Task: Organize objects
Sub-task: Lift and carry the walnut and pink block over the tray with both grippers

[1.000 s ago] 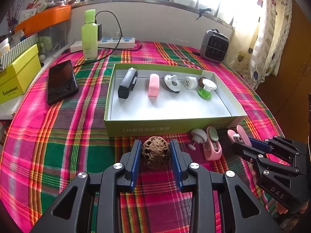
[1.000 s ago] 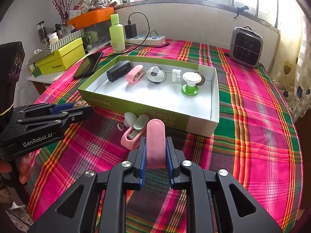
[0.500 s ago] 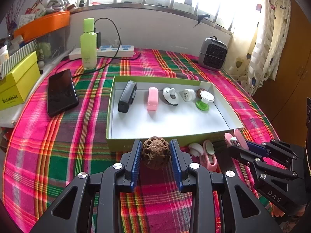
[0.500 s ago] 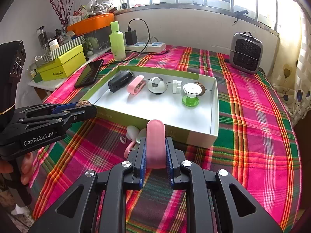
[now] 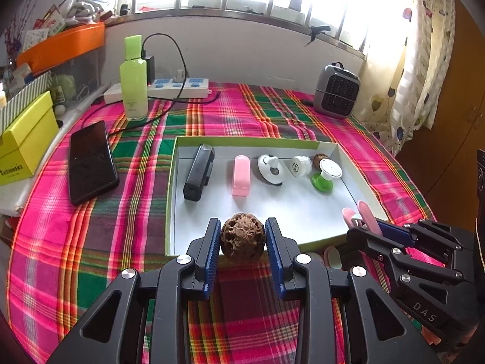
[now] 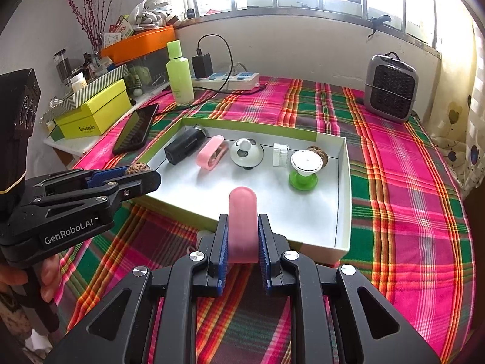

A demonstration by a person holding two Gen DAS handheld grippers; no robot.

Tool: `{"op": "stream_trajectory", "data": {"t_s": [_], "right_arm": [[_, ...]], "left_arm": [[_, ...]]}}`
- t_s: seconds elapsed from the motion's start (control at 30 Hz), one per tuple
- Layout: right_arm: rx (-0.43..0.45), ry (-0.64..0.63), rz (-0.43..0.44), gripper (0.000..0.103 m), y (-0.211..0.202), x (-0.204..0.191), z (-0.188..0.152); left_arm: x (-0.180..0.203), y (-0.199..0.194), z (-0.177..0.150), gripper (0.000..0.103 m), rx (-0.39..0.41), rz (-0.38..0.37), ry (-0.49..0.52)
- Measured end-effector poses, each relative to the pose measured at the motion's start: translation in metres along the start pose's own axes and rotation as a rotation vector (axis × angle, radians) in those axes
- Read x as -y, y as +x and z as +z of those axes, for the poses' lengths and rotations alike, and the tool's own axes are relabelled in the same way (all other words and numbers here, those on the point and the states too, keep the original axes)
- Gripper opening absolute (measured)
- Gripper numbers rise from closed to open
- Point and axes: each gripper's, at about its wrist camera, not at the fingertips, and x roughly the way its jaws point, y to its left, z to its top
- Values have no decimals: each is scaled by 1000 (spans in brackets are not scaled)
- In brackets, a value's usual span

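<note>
Left wrist view: the left gripper (image 5: 242,238) pinches a walnut (image 5: 242,238); the right gripper (image 6: 242,230) clamps a pink clip (image 6: 242,221) over the box (image 6: 344,188).

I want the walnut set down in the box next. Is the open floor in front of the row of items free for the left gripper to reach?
Probably yes: the left gripper holds the walnut above the box's near edge, and the white floor there is bare.
</note>
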Motion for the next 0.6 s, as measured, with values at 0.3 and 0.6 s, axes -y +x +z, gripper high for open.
{"op": "stream_trajectory", "data": {"t_s": [0.3, 0.6], "right_arm": [[-20, 3, -1, 19, 19, 2, 13], [-38, 12, 16, 19, 41, 0, 29]], "left_arm": [[-6, 18, 10, 28, -23, 0, -10], [-12, 33, 21, 28, -36, 6, -19]]}}
